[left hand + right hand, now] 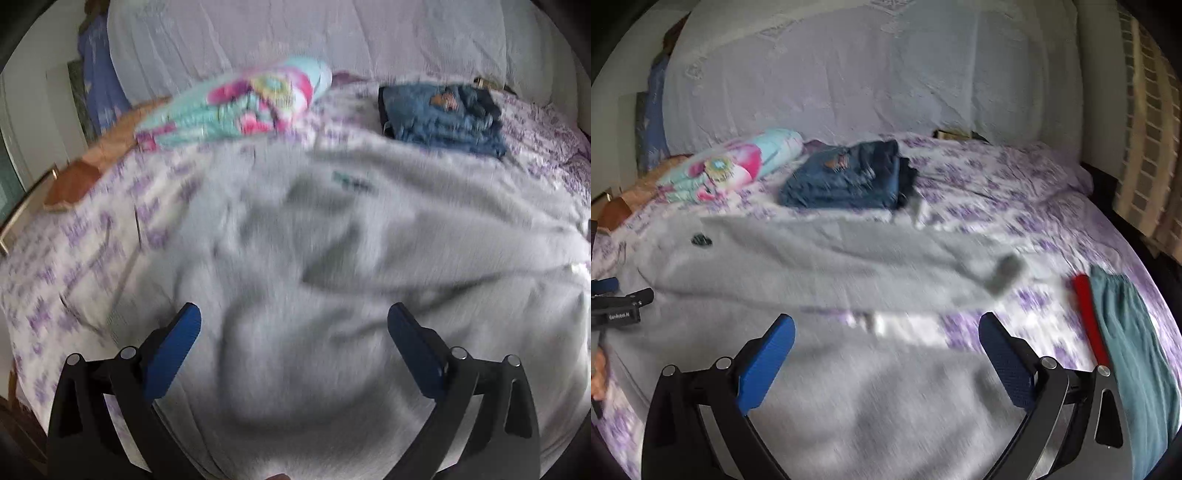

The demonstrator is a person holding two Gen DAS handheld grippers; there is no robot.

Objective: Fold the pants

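Note:
Grey sweatpants [332, 258] lie spread and rumpled across the bed; the right wrist view shows them [812, 266] stretching left to right, with a small dark logo [701, 240] near the left end. My left gripper [293, 343] hovers open just above the grey cloth, nothing between its blue pads. Also open, my right gripper [886, 350] stands above the near part of the pants. The other gripper's black body [617, 306] shows at the left edge of the right wrist view. Both views are motion-blurred.
A stack of folded blue jeans [443, 114] [849, 177] sits behind the pants. A pink and turquoise bundle [240, 107] [735, 166] lies at the back left. A teal garment with a red band [1126, 350] lies at the right bed edge. Pillows [849, 74] line the headboard.

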